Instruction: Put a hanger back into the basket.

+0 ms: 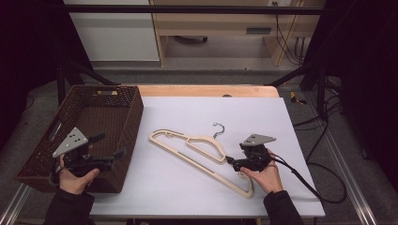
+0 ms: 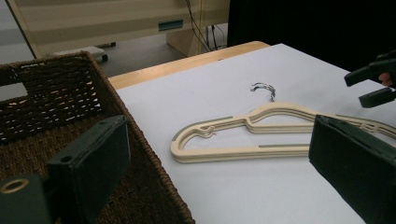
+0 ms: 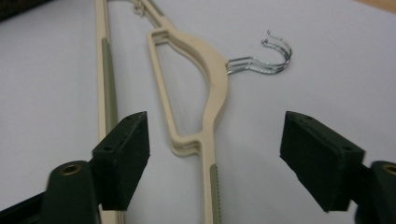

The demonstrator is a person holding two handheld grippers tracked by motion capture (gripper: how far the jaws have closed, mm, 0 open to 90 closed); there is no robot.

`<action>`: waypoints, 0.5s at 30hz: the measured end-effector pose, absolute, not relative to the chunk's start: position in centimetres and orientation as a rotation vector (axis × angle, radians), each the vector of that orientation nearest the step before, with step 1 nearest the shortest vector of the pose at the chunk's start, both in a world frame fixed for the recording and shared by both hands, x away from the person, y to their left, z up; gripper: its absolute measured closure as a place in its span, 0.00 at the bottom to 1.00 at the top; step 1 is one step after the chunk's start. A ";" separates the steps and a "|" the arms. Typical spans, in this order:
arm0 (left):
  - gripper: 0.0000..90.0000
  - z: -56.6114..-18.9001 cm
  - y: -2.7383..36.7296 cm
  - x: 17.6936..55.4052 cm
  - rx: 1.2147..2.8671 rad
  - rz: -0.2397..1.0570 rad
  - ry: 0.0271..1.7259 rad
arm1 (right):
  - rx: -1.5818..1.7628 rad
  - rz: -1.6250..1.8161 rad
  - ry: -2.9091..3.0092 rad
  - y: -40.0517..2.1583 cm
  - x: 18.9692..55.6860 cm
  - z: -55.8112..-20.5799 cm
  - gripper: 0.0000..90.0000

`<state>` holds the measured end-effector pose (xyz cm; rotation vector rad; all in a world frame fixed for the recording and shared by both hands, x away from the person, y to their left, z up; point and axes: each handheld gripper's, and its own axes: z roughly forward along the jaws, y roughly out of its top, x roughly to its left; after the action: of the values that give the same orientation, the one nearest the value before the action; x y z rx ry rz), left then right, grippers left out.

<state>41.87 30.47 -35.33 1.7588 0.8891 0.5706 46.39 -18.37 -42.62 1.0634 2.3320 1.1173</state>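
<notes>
Two grippers over one wide white table (image 1: 187, 197), and I start with the biggest thing on it: the brown woven basket (image 1: 133, 117) hanging off the left side, its near corner past the table's front edge. I can't see anything lying in it from here. My left gripper (image 1: 112, 146) hovers above the basket's right wall, jaws spread wide, nothing between them. Next in size, the cream hangers (image 1: 187, 154), stacked and lying flat mid-table, just right of the basket, metal hooks (image 1: 218, 129) pointing to the far edge. In the right gripper view I see two hooks doubled up. My right gripper (image 1: 230, 161) sits low at the hangers' right shoulder, jaws parted to either side of the upper arm, one pad over the bottom bar, not pinching anything. Nothing blocks it. Bare white surface to the right and front, and cables (image 1: 324, 173) trailing off the right edge.
</notes>
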 end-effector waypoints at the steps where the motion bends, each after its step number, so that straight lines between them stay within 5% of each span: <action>1: 0.06 -35.3 30.5 41.9 1.759 0.571 0.889 | 1.063 1.117 2.332 -18.4 46.4 -42.6 0.30; 15: 0.06 -35.4 30.1 41.9 1.776 0.567 0.878 | 1.100 0.865 2.514 -17.9 47.9 -46.0 0.62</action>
<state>41.85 30.13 -35.37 1.7758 0.8779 0.5674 47.88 -17.87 -46.04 1.1005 2.5141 0.8649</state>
